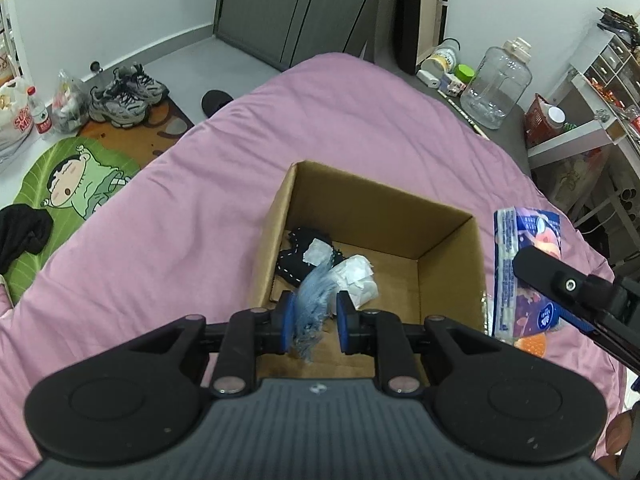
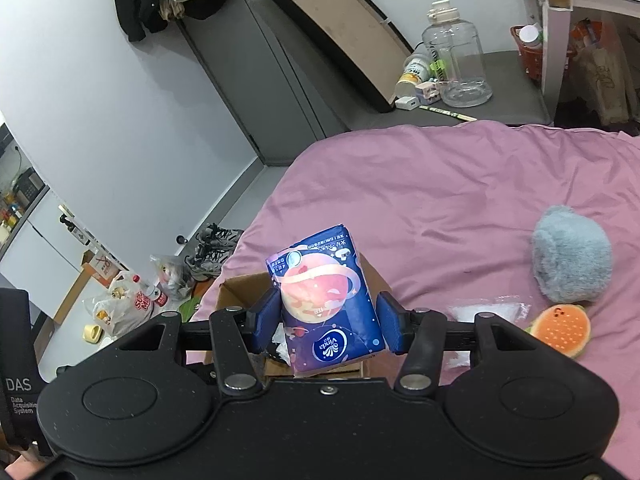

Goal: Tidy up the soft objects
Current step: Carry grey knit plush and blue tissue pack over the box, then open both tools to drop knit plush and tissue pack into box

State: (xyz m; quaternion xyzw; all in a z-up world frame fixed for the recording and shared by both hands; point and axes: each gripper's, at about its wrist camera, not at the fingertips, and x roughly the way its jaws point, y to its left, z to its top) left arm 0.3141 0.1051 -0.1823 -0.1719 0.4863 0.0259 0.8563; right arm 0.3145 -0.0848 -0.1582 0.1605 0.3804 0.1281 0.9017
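Bedding in pink (image 1: pixel 360 128) is serving as the work surface, and the cardboard box (image 1: pixel 448 248) is sitting open on it as the collecting bin, which is why both grippers are gathering at its rim. Inside it are already lying a black stitched item (image 1: pixel 294 258) and some crumpled white tissue (image 1: pixel 356 276).

Off to the right on the cover, a grey fluffy plush (image 2: pixel 572 256) and an orange burger-like squishy (image 2: pixel 562 328) are waiting well apart from the box, seemingly next to be sorted.

The right gripper (image 2: pixel 328 324) is clamping a blue tissue pack (image 2: pixel 328 304) across its sides and holding it upright just beside the box, probably lining up a drop. The pack is looking glossy, slightly dented, printed with a planet design.

The left gripper (image 1: pixel 316 320) is hanging over the box's near edge; its jaws are standing a little apart, with a frayed pale-blue fabric tuft (image 1: pixel 314 300) resting against the left pad, so it appears to be letting go rather than pinching.
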